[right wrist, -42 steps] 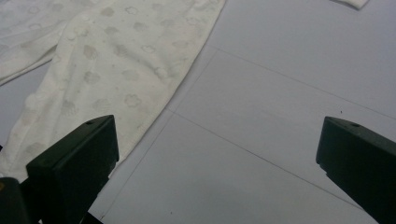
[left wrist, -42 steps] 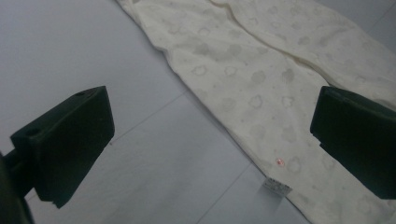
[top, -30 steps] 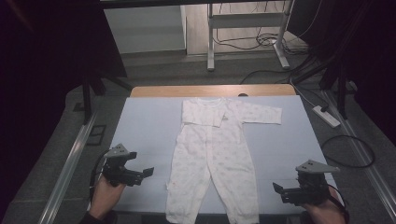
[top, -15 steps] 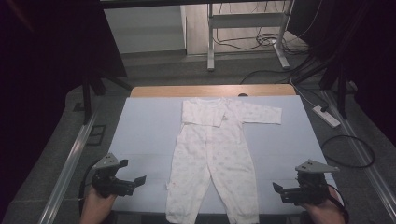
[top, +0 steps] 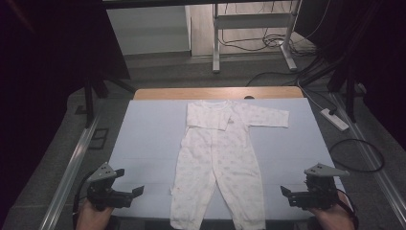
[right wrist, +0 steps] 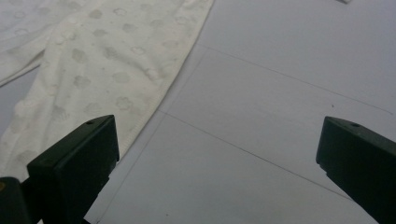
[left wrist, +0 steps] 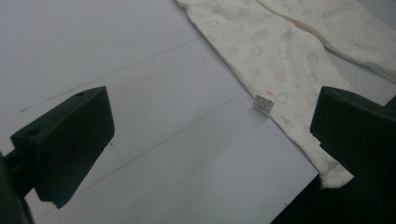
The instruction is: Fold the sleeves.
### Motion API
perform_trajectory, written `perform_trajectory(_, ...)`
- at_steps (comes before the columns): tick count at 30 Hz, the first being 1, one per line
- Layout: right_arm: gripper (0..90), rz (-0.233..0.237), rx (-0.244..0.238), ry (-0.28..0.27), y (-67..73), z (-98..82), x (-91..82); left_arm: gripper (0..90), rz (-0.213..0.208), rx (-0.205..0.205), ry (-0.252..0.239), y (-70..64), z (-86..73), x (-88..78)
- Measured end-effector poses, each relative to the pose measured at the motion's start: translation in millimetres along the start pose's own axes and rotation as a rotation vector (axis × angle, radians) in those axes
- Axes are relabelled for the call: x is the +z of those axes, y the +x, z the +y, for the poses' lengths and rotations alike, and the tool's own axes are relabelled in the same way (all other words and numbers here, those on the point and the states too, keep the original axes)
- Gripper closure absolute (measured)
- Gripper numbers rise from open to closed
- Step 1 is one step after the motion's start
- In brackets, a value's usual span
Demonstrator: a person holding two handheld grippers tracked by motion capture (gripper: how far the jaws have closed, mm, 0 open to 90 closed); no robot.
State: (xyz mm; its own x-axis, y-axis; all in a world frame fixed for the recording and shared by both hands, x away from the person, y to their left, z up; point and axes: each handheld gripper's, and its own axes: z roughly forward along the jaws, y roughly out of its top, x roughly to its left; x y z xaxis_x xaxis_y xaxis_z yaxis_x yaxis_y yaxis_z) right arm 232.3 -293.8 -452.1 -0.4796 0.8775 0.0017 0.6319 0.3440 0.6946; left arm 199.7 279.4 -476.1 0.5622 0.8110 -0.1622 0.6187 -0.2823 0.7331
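A white baby sleepsuit [top: 218, 158] with a faint cloud print lies flat on the pale blue table [top: 143, 139]. Its legs point toward me, one sleeve reaches right, and the other sleeve is folded across the chest. My left gripper [top: 136, 191] hovers at the near left corner, open and empty. The left gripper view has a sleepsuit leg [left wrist: 280, 60] with a small white label [left wrist: 263, 104] between the wide-apart jaws. My right gripper [top: 285, 192] sits open at the near right corner. A leg of the sleepsuit [right wrist: 107, 70] lies beside its left jaw.
A wooden strip [top: 215, 92] edges the table's far side. Metal rails [top: 72, 163] run along both sides. A white power strip [top: 334, 119] and black cables [top: 356, 153] lie on the floor at right. A metal frame [top: 249, 33] stands beyond the table.
My left gripper has drawn back toward me and to the left, off the table's corner. The right gripper and the sleepsuit have stayed put.
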Motion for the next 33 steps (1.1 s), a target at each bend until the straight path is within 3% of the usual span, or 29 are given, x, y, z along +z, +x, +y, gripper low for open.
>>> perform_trajectory(6, 0.0, 0.008, 0.041, 0.005, -3.0, 0.3, -0.5, 0.0, 0.000, 0.012, 0.023, -1.2, 1.1, 2.7)
perform_trajectory(23, 0.0, 0.043, -0.020, -0.027, -6.5, 19.3, 8.6, 0.0, 0.005, 0.017, 0.024, -0.3, 2.3, 4.4)
perform_trajectory(33, 0.0, 0.124, -0.010, -0.036, -18.5, 41.5, 18.1, 0.1, -0.004, -0.003, 0.033, 2.1, 2.1, 5.3)
